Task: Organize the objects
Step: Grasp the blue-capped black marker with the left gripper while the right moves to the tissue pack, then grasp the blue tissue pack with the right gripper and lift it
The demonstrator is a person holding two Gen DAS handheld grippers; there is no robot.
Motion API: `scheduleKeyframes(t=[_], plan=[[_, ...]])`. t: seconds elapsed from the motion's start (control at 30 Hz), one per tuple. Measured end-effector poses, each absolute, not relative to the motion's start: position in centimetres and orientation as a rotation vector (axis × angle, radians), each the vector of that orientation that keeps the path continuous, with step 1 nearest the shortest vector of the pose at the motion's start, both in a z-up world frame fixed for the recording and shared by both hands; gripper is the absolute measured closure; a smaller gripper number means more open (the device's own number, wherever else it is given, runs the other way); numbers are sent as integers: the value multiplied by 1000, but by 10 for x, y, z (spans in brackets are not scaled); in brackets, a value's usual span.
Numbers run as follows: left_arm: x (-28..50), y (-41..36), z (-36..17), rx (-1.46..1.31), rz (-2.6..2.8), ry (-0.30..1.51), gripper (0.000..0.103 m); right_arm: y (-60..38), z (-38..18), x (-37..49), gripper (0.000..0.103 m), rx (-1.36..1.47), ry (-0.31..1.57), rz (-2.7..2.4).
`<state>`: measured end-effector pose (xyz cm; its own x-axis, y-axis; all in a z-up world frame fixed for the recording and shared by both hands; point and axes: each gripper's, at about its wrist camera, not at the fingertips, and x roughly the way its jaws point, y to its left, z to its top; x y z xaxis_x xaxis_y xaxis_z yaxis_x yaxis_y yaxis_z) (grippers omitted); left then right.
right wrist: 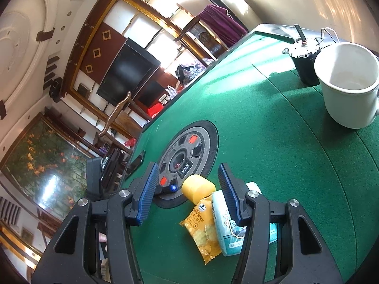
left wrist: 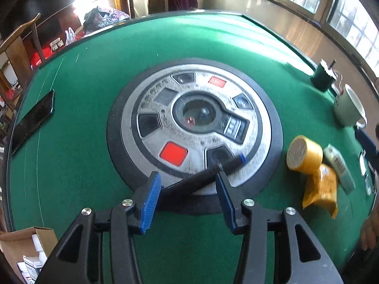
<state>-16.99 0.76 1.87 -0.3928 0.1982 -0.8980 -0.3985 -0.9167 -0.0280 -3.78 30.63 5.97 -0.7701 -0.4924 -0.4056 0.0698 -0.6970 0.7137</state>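
A black marker with a blue cap lies on the round grey control disc in the middle of the green table. My left gripper is open with the marker lying between its fingers, untouched. A yellow cylinder, an orange cracker packet and a pale blue-green packet lie to the right. My right gripper is open above them; the yellow cylinder, cracker packet and blue-green packet lie between and under its fingers.
A white mug and a dark cup with a lid stand at the table's far right. A black phone lies at the left edge. An open cardboard box holds small cartons at lower left. Chairs surround the table.
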Motion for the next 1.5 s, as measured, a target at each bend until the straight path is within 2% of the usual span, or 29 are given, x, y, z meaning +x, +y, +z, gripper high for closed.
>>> scheduleKeyframes(t=[0.1,0.3,0.33,0.37,0.43,0.6,0.8,0.87,0.97,1.1,1.17,1.3,1.5], plan=[[-165,15,12,-1475,2339,378,54,306,61,-37,50,846,-1003,-2494],[-157,17,10,-1503,2343,313,56,311,57,-40,50,868,-1011,-2521],[-153,17,10,-1506,2357,292,67,311,58,-40,50,881,-998,-2539],[-146,19,10,-1505,2371,268,81,311,59,-40,50,902,-968,-2572],[-134,24,10,-1511,2376,257,90,309,61,-42,50,975,-851,-2644],[-98,30,9,-1475,2408,234,90,306,49,-49,50,1139,-648,-2599],[-92,25,10,-1448,2429,198,90,299,22,-63,48,1341,-528,-2528],[-94,27,11,-1441,2433,216,90,298,20,-63,44,1340,-519,-2520],[-93,28,11,-1435,2449,210,90,295,19,-62,44,1322,-487,-2535],[-90,29,10,-1418,2487,200,90,277,22,-58,45,1335,-316,-2582],[-89,29,10,-1405,2515,188,90,276,22,-57,55,1331,-291,-2591],[-87,22,11,-1399,2511,67,90,280,25,-54,65,1321,-299,-2596],[-76,3,24,-1352,2486,-127,90,298,39,-48,67,1204,-428,-2673]])
